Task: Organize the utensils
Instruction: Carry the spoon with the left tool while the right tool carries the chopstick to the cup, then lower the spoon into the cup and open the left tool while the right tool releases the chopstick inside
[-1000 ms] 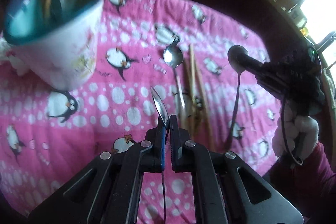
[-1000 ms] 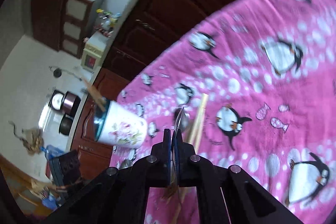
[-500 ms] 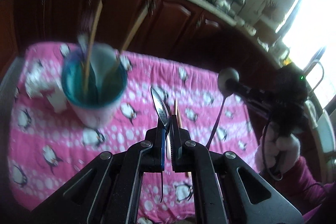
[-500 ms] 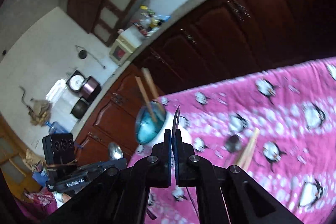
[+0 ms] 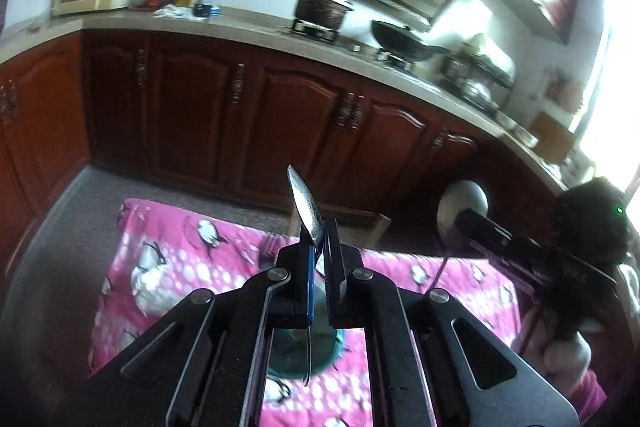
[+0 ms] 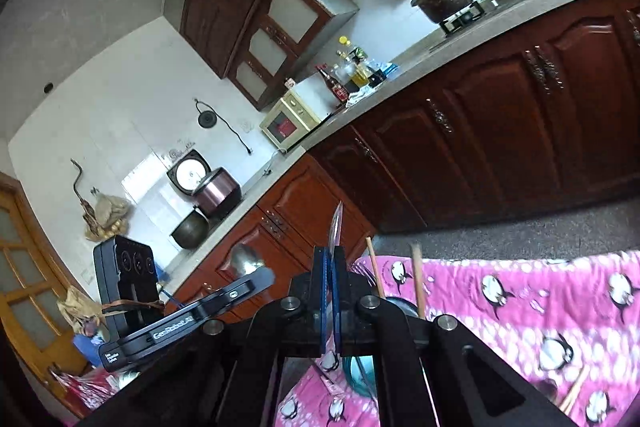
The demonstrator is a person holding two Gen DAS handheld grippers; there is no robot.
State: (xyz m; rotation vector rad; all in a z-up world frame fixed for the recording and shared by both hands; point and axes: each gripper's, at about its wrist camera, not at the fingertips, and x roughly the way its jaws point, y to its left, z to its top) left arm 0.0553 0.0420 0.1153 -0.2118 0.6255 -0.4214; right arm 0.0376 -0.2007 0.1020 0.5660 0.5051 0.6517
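My left gripper (image 5: 319, 247) is shut on a metal spoon (image 5: 305, 205), bowl up, handle hanging down over the teal-rimmed cup (image 5: 298, 355) right below. My right gripper (image 6: 331, 259) is shut on a second metal spoon (image 6: 335, 227), seen edge-on, bowl up, held above the cup (image 6: 360, 367). Wooden chopsticks (image 6: 416, 279) and a fork (image 6: 362, 273) stand in the cup. In the left wrist view the right gripper (image 5: 468, 219) holds its spoon (image 5: 462, 201) at the right. In the right wrist view the left gripper (image 6: 264, 277) holds its spoon (image 6: 245, 259) at the left.
The pink penguin cloth (image 5: 180, 247) covers the table, with more chopsticks (image 6: 574, 391) lying at the right. Dark wooden cabinets (image 5: 280, 123) and a counter with pots stand behind. The grey floor (image 5: 52, 247) shows past the table's far edge.
Both grippers have risen and tilted up with their spoons, moving over the cup. The view went from the tabletop to the kitchen beyond, and the cup now lies under the jaws.
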